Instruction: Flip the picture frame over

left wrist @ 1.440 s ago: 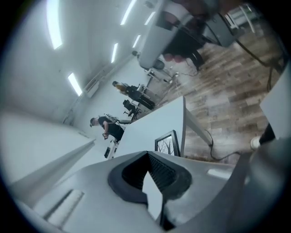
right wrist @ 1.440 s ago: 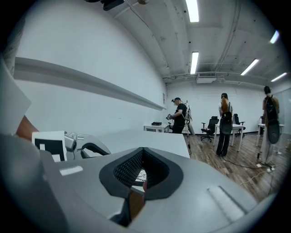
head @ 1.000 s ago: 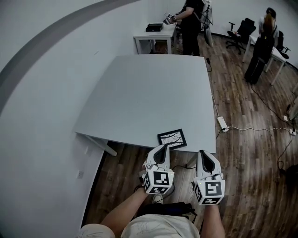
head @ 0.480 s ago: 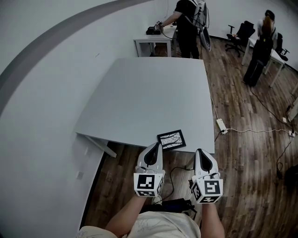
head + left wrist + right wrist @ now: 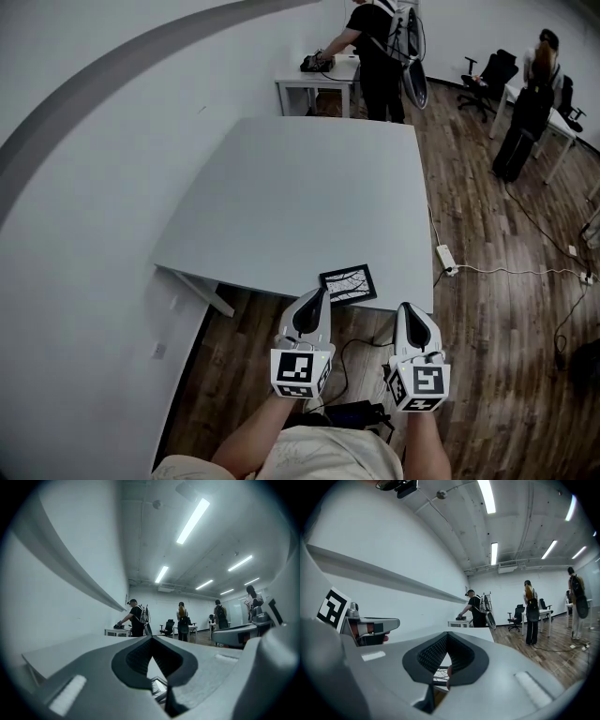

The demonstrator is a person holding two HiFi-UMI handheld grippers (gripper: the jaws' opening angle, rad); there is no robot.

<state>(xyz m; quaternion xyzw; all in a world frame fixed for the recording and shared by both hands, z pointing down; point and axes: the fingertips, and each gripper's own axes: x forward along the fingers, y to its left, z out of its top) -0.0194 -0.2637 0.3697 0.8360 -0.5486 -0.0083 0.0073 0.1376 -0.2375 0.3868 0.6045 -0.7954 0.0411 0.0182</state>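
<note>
The picture frame (image 5: 348,284), black-edged with a pale branch-like picture facing up, lies flat at the near edge of the grey table (image 5: 300,187), toward its right corner. My left gripper (image 5: 320,294) hovers off the table edge, its tips just short of the frame's near left corner, jaws shut on nothing. My right gripper (image 5: 409,309) is held to the frame's right and nearer me, also shut and empty. The frame (image 5: 157,686) peeks through the gap under the left gripper (image 5: 151,640) in its own view. It shows likewise as the frame (image 5: 437,672) below the right gripper (image 5: 447,635).
A white wall runs along the table's left. Beyond it stands a small white table (image 5: 319,77) with a person (image 5: 380,47) bent over it. Another person (image 5: 530,98) and an office chair (image 5: 487,67) are far right. A power strip (image 5: 447,255) and cable lie on the wood floor.
My left gripper has drawn back a little toward me and to the left. The right gripper has barely moved. The person at the back has leaned over the small table.
</note>
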